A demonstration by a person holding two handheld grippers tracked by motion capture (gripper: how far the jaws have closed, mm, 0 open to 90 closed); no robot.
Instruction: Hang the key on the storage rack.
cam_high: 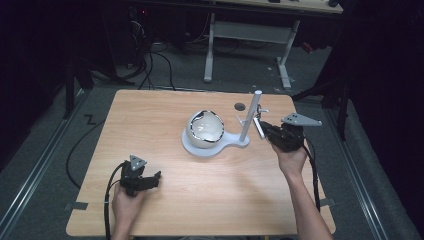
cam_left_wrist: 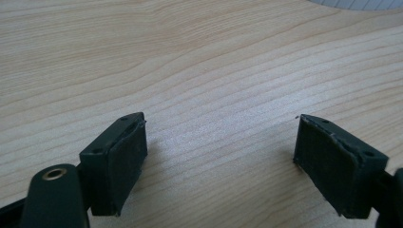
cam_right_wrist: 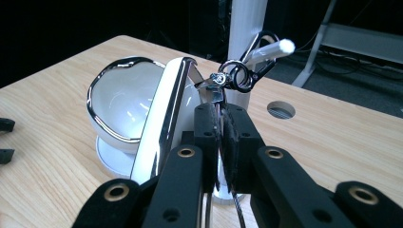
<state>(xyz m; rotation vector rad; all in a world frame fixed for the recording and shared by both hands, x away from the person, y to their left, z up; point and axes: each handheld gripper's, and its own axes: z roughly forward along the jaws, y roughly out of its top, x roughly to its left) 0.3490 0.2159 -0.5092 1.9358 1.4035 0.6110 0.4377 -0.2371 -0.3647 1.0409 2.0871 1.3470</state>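
Black right tongs (cam_right_wrist: 221, 142) pinch a keyring (cam_right_wrist: 235, 76); left tongs (cam_left_wrist: 221, 161) gape.

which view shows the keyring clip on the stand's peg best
The right gripper view: the keyring clip sits close up, hooked on the peg, its tag pinched in the right gripper. The high view shows it tiny beside the post. The left gripper view offers bare table.

The right tongs (cam_right_wrist: 221, 142) are seen clamped on a thin metal tab, its key ring (cam_right_wrist: 237, 75) hung at 12 o'clock on a white peg (cam_right_wrist: 273, 49).
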